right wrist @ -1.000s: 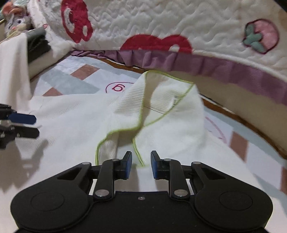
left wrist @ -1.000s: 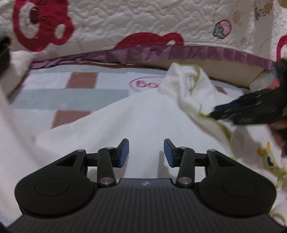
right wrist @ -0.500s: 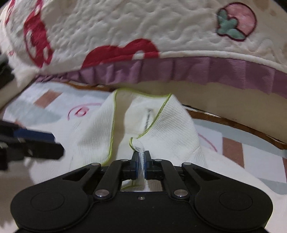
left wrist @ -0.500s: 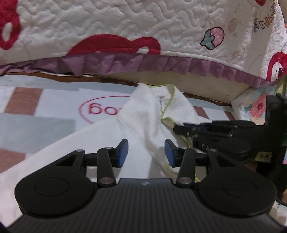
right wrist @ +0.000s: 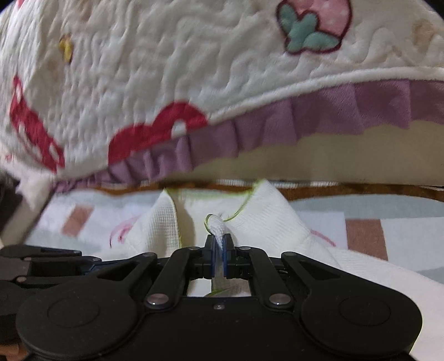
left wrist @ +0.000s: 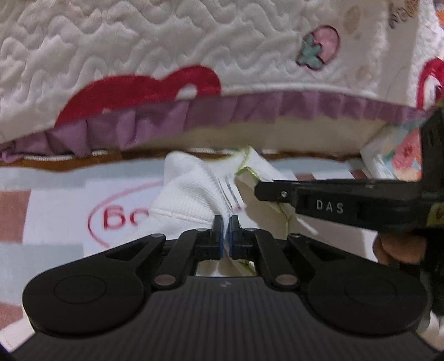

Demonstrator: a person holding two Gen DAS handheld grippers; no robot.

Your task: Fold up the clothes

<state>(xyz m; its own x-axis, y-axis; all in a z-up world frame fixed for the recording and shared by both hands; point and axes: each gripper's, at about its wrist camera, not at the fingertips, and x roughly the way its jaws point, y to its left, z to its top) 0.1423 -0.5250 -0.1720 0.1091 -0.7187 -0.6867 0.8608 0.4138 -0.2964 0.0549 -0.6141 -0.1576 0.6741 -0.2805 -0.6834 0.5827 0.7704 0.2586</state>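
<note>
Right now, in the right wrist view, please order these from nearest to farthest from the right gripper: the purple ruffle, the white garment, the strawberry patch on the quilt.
1. White garment: pinched in the right gripper, at centre.
2. Purple ruffle: behind the garment, along the quilt's lower edge.
3. Strawberry patch: highest on the quilt, upper right.

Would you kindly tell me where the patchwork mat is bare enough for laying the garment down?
Bare patchwork mat lies left of the white green-trimmed garment; more lies on its other side. The middle is crowded: left gripper and right gripper both clamp it.
</note>
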